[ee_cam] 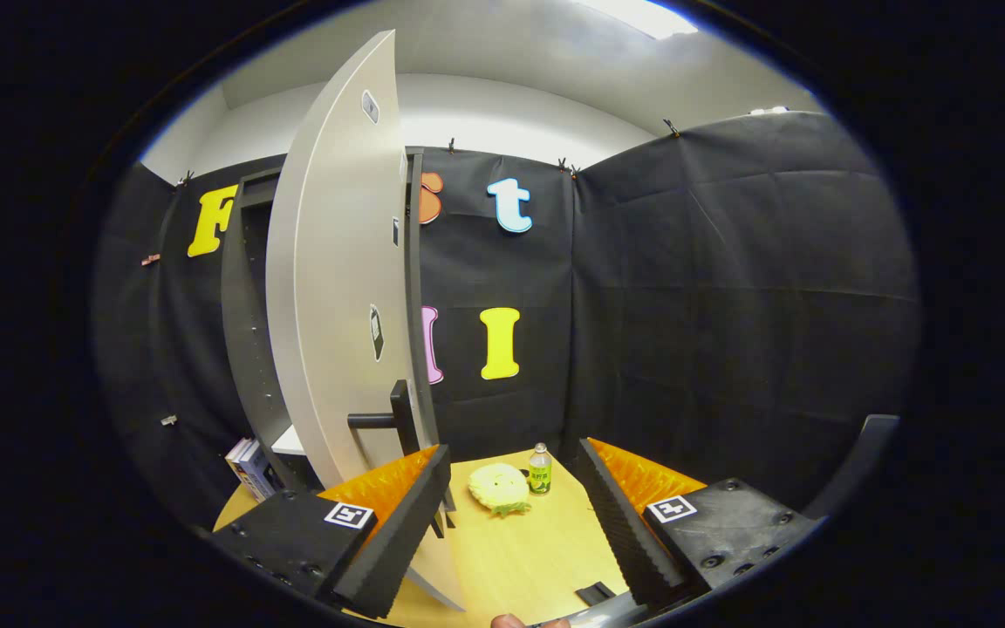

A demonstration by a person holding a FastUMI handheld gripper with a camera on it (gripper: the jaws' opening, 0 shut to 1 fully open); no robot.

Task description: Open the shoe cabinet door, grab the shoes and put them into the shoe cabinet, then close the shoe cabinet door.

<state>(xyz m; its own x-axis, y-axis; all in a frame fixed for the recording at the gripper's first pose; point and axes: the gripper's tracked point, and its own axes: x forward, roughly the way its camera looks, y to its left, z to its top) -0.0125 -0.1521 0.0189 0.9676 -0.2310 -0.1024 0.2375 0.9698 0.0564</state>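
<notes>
Gripper view: gripper with fingers spread wide, nothing between them. Cabinet door swung open, edge-on just beyond the left finger; dark handle low on the door, close above that fingertip. Cabinet behind the door, inside mostly hidden. Yellow slipper-like shoe on the table right of the door, bottle just beside it. Likely soft, light, squashy; best pinched across the rim. Door rigid, best swung by the handle.

Wooden table: yellow cabbage-like item at centre; 1 small bottle just beside, at its 3 o'clock. Books at 9 o'clock.
</notes>
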